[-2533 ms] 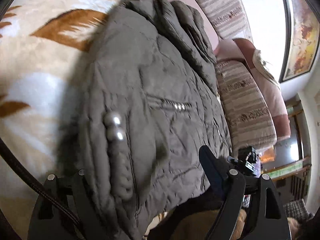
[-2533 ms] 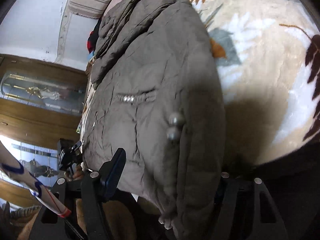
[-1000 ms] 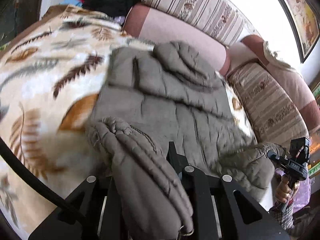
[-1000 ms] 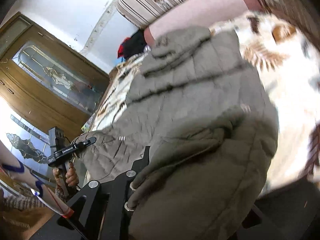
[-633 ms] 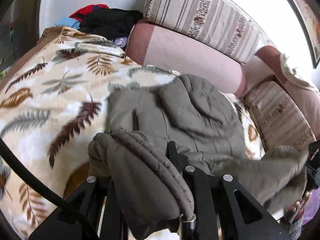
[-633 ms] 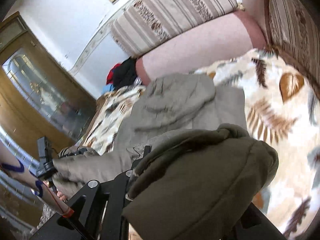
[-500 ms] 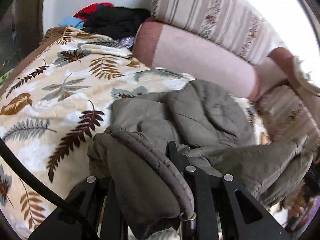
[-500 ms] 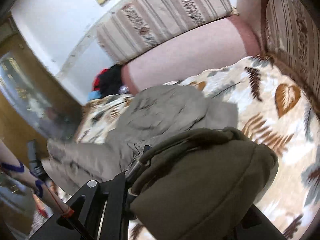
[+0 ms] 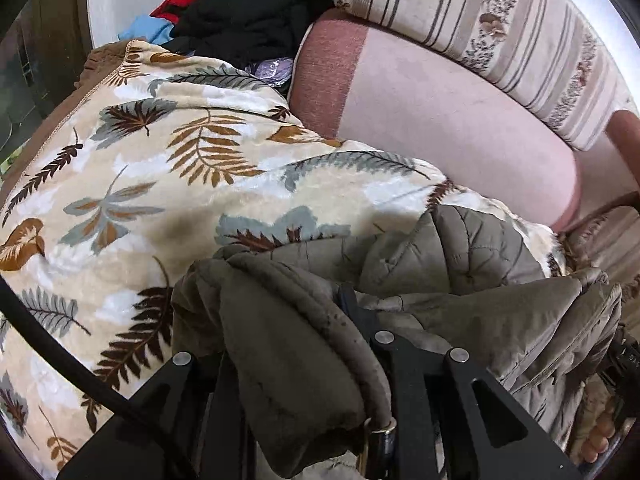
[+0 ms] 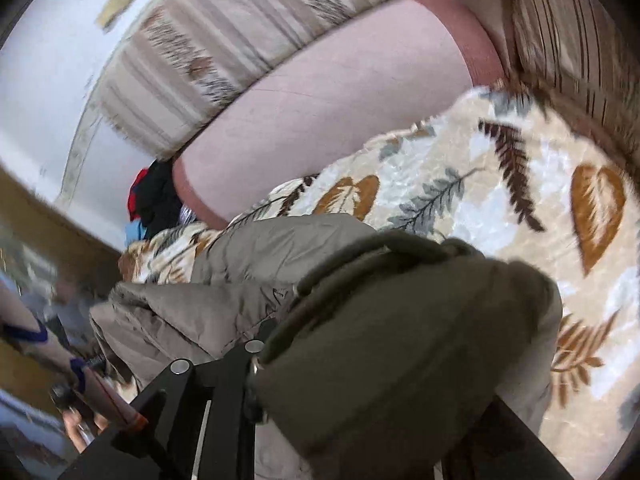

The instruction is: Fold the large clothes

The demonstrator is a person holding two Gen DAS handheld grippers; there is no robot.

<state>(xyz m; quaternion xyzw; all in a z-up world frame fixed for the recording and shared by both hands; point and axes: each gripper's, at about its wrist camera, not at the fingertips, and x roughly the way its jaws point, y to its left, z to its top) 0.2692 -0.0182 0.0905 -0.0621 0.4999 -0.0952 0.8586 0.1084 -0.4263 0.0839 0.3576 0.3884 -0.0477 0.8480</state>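
An olive-grey padded jacket (image 9: 460, 248) lies on a leaf-print blanket (image 9: 160, 184) spread over a sofa seat. My left gripper (image 9: 288, 308) is shut on a thick fold of the jacket's hem, which drapes over its fingers and hides the left one. In the right wrist view the jacket (image 10: 260, 248) is doubled over, and my right gripper (image 10: 380, 344) has another bunch of hem between its jaws. Those jaws are opening, with fabric still clamped and covering the right finger. Both held folds hang above the jacket's upper part, near the sofa back.
A pink bolster (image 9: 440, 120) and striped cushions (image 9: 480, 20) rise behind the blanket. Red, blue and black clothes (image 9: 240, 20) are piled in the far corner. A hand (image 9: 600, 436) on the other gripper shows at the right edge. Wooden doors stand left of the sofa.
Both grippers have carried the jacket's hem forward over its body toward the sofa back. The flat jacket is now doubled, and more bare blanket shows ahead.
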